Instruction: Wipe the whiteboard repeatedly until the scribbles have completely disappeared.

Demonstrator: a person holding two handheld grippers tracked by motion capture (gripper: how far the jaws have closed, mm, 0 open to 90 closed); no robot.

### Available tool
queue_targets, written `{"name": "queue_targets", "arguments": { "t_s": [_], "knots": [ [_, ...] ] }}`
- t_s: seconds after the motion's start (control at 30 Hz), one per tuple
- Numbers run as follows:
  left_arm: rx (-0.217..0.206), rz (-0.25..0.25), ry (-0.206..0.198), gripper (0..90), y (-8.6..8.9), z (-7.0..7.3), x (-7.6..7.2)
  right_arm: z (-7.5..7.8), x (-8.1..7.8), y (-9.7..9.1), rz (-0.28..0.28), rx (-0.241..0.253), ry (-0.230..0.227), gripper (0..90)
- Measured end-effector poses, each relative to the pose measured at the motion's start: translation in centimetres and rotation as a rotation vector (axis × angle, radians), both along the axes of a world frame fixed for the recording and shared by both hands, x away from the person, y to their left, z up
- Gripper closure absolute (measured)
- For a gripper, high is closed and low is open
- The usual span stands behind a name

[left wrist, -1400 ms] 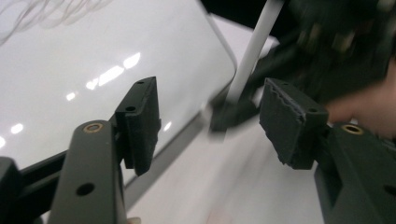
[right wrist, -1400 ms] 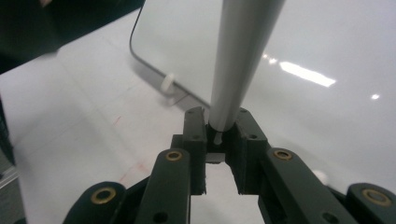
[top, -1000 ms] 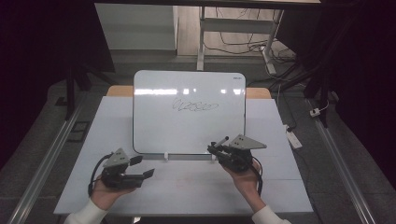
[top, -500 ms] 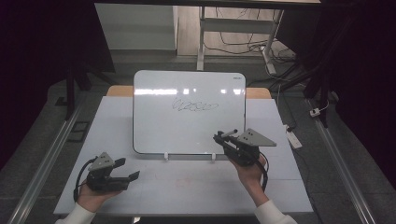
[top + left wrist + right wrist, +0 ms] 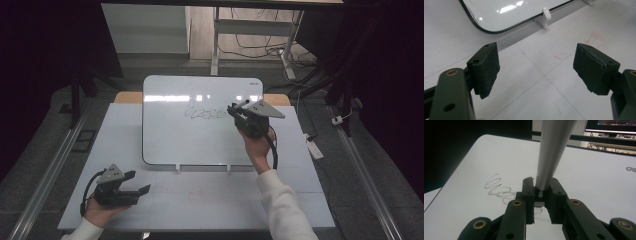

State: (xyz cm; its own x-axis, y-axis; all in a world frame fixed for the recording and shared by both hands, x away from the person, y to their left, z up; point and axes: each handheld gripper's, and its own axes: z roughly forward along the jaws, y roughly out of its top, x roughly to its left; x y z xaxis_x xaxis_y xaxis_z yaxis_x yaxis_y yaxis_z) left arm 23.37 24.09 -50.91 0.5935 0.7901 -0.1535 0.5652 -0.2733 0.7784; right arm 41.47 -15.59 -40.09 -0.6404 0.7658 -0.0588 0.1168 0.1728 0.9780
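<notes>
High view: the whiteboard [image 5: 200, 135] stands tilted on two small white clips at the middle of the white table [image 5: 210, 205], and everything else is placed from it. The right gripper [image 5: 236, 108] is raised in front of the board's upper right part, just beside the right end of the looping scribble [image 5: 205, 114] drawn there. The right hand [image 5: 257, 147] holds it from below, forearm in a white sleeve rising from the lower edge of the picture, wrist bent so the jaws point toward the board's face; a black cable hangs from the gripper along the wrist.

Right gripper view shows the two black jaws clenched on a slim grey marker [image 5: 550, 152], which rises out of the grip and leans toward the top of the picture. The scribble [image 5: 499, 188] lies on the board just left of and behind the jaws.

The left gripper [image 5: 141, 182] rests low over the table, below and left of the whiteboard's lower left corner and well apart from it. The left hand [image 5: 97, 212] cups it from behind, jaws pointing right, level with the tabletop. In the left gripper view its jaws stand released and wide, having just been opening, with bare table between them and the board's rounded corner [image 5: 496, 17] beyond.
</notes>
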Motion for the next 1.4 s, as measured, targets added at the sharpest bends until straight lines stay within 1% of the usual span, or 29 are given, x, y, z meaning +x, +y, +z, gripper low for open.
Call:
{"name": "queue_targets", "arguments": {
  "t_s": [0.07, 0.13, 0.2, 0.27, 0.4, 0.5, 0.57, 0.6, 0.63, 0.67, 0.7, 0.73, 0.77, 0.8, 0.83, 0.87, 0.93, 1.0, 1.03, 1.07, 1.1, 1.13, 1.17, 1.2, 1.23, 1.27, 1.3, 1.37, 1.4],
  "knots": [
    [0.001, 0.000, -0.001, 21.7, 0.1, 0.0, 0.0, -0.2, 0.7, 0.5, -0.016, -0.024, 0.006, 77.1],
    [0.001, 0.001, -0.002, 21.7, 0.2, -0.1, 0.0, -0.5, 1.0, 0.4, -0.053, -0.047, 0.001, 77.1],
    [0.000, 0.005, -0.001, 21.8, 0.3, -0.1, 0.0, -0.9, 1.3, -0.5, -0.084, -0.021, 0.011, 77.1],
    [-0.003, 0.008, -0.001, 21.8, 0.4, -0.2, 0.0, -1.2, 1.5, -1.1, -0.110, -0.020, 0.016, 77.1],
    [-0.003, 0.011, -0.001, 21.9, 0.4, -0.1, 0.1, -2.1, 1.7, -0.9, -0.104, -0.070, 0.022, 77.1],
    [-0.002, 0.012, -0.001, 21.9, 0.3, -0.1, 0.1, -2.9, 1.6, -0.3, -0.067, -0.095, 0.042, 77.1],
    [-0.002, 0.015, -0.001, 21.9, 0.3, -0.2, 0.1, -3.1, 1.6, -0.2, -0.060, -0.140, 0.007, 77.1],
    [-0.001, 0.016, -0.001, 21.9, 0.3, -0.2, 0.1, -2.9, 1.7, -0.5, -0.084, -0.139, -0.008, 77.2],
    [0.000, 0.017, 0.000, 21.9, 0.3, -0.2, 0.1, -2.7, 2.0, -1.0, -0.103, -0.105, -0.008, 77.2],
    [-0.001, 0.018, 0.001, 21.9, 0.3, -0.2, 0.1, -2.7, 2.2, -1.4, -0.111, -0.063, 0.009, 77.2],
    [-0.002, 0.018, -0.001, 21.9, 0.3, -0.2, 0.1, -2.8, 2.2, -1.4, -0.108, -0.040, 0.019, 77.1],
    [-0.003, 0.017, -0.003, 22.0, 0.3, -0.1, 0.1, -3.2, 2.0, -1.0, -0.079, -0.047, 0.029, 77.2],
    [-0.003, 0.017, -0.003, 21.9, 0.3, -0.1, 0.1, -3.6, 1.7, -0.4, -0.032, -0.074, 0.032, 77.2],
    [-0.003, 0.017, -0.004, 22.0, 0.3, -0.2, 0.1, -3.9, 1.3, 0.3, 0.002, -0.119, 0.007, 77.2],
    [-0.002, 0.017, -0.003, 22.0, 0.3, -0.2, 0.1, -3.8, 1.3, 0.4, 0.001, -0.134, -0.004, 77.2],
    [0.000, 0.018, -0.003, 22.0, 0.4, -0.2, 0.1, -3.6, 1.6, 0.3, -0.010, -0.121, -0.003, 77.2],
    [-0.001, 0.020, -0.003, 22.0, 0.4, -0.2, 0.0, -2.9, 2.4, -0.7, -0.080, -0.057, 0.001, 77.2],
    [-0.003, 0.020, -0.008, 22.0, 0.4, -0.1, 0.0, -2.8, 2.7, -1.2, -0.097, -0.022, 0.017, 77.2],
    [-0.004, 0.020, -0.009, 22.0, 0.4, -0.1, 0.0, -3.0, 2.4, -0.8, -0.075, -0.034, 0.025, 77.2],
    [-0.005, 0.019, -0.008, 22.0, 0.4, -0.1, 0.0, -3.4, 1.9, -0.2, -0.034, -0.066, 0.029, 77.2],
    [-0.005, 0.019, -0.008, 22.0, 0.4, -0.1, 0.0, -3.7, 1.4, 0.4, 0.001, -0.120, 0.017, 77.2],
    [-0.003, 0.019, -0.004, 22.1, 0.4, -0.2, 0.1, -3.9, 1.2, 0.7, 0.006, -0.160, -0.008, 77.2],
    [-0.003, 0.019, -0.004, 22.1, 0.4, -0.2, 0.1, -3.9, 1.2, 0.7, 0.006, -0.160, -0.008, 77.2],
    [-0.001, 0.019, -0.001, 22.1, 0.4, -0.3, 0.1, -3.2, 1.9, -0.3, -0.047, -0.096, -0.001, 77.2],
    [-0.002, 0.019, -0.003, 22.1, 0.3, -0.2, 0.0, -3.0, 2.2, -0.8, -0.073, -0.057, 0.007, 77.2],
    [-0.002, 0.019, -0.005, 22.1, 0.3, -0.1, 0.0, -2.9, 2.6, -1.3, -0.083, -0.014, 0.031, 77.2],
    [-0.002, 0.017, -0.008, 22.1, 0.3, -0.1, -0.1, -3.0, 2.5, -1.2, -0.075, -0.011, 0.041, 77.2],
    [-0.003, 0.017, -0.011, 22.1, 0.3, 0.0, -0.1, -3.5, 1.7, 0.2, 0.007, -0.107, 0.032, 77.2],
    [-0.005, 0.018, -0.008, 22.1, 0.3, -0.1, 0.0, -3.6, 1.4, 0.8, 0.030, -0.162, 0.005, 77.2]
  ]
}}
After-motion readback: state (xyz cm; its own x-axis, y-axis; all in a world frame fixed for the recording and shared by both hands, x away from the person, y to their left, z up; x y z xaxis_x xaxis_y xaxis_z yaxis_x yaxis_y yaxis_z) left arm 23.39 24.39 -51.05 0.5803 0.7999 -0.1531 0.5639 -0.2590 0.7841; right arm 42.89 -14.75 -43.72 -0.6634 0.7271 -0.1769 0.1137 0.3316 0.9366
